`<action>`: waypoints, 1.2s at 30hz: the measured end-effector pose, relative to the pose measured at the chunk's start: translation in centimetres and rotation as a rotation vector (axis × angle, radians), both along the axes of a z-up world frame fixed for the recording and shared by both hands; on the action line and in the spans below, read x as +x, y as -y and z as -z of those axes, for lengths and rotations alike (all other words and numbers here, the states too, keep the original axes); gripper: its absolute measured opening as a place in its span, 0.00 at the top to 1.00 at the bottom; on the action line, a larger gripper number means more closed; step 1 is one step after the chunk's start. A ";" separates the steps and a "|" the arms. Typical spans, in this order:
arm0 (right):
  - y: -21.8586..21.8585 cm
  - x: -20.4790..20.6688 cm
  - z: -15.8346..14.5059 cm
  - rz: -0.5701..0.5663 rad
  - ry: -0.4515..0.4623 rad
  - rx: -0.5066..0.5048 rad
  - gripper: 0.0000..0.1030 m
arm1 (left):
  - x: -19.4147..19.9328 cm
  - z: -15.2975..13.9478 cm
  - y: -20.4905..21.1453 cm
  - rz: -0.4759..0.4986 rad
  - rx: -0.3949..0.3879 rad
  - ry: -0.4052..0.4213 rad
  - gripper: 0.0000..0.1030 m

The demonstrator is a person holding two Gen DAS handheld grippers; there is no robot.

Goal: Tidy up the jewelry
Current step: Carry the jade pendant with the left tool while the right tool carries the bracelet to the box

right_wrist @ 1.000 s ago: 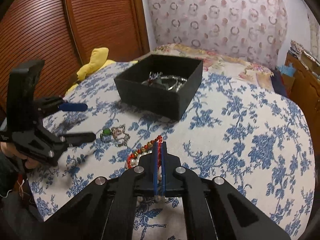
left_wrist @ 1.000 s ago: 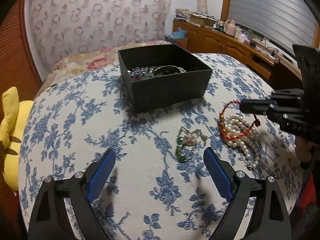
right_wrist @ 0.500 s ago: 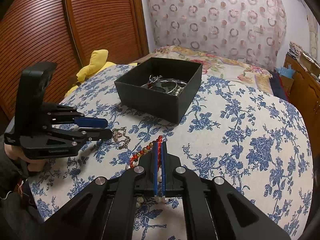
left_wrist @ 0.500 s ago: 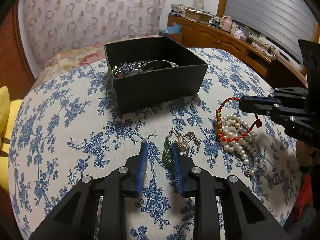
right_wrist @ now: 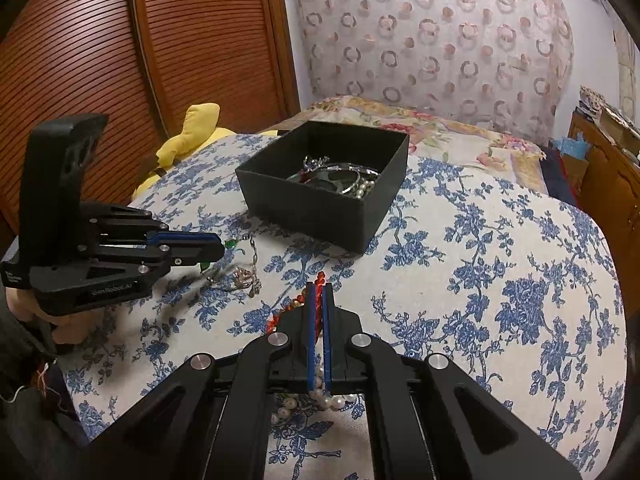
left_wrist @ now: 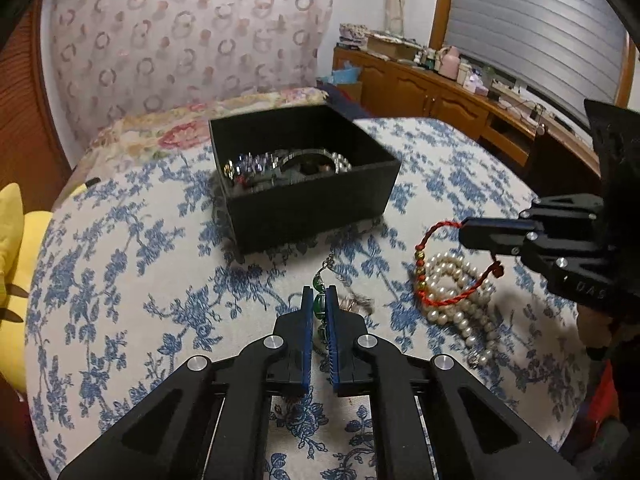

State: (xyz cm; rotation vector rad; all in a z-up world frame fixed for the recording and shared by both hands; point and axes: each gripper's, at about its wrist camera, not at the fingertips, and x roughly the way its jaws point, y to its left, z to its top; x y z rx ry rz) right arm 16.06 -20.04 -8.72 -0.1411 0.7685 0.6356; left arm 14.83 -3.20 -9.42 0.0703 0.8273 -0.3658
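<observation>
Nearest to me, my left gripper (left_wrist: 319, 300) is clamped on the green bead necklace (left_wrist: 319, 303), its blue pads (left_wrist: 308, 320) pinching a green bead while the thin chain trails on the floral cloth (left_wrist: 120, 264) toward the black box (left_wrist: 304, 184). From the right wrist view that gripper (right_wrist: 218, 248) sits on the near left side of the box, with green beads poking out at its tip and the chain (right_wrist: 246, 276) lying loose just beside it. My right gripper (right_wrist: 317, 304) is clenched on the red cord bracelet (right_wrist: 316, 300), the cord caught between its pads; from the left wrist view the bracelet (left_wrist: 444, 268) hangs as a loop from those fingers, raised over the pearl strand (left_wrist: 460, 300), which lies on the cloth on the near right side of the box. Farther on, the box stands open on the cloth, holding a tangle of silver pieces and pearls (right_wrist: 344, 180). A yellow plush (right_wrist: 192, 132) lies left of the box, at the cloth's edge.
</observation>
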 end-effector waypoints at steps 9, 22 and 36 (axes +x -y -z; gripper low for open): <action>-0.1 -0.3 -2.2 -0.002 0.049 0.013 0.97 | -0.3 -2.8 -0.2 -0.022 -0.016 0.069 0.95; -1.0 1.4 -6.0 -0.016 0.121 0.047 0.97 | 0.7 -6.9 -0.4 -0.022 -0.056 0.152 0.95; -2.8 7.6 -6.9 -0.019 0.150 0.057 0.97 | 6.3 -8.8 -0.9 -0.034 -0.054 0.171 0.95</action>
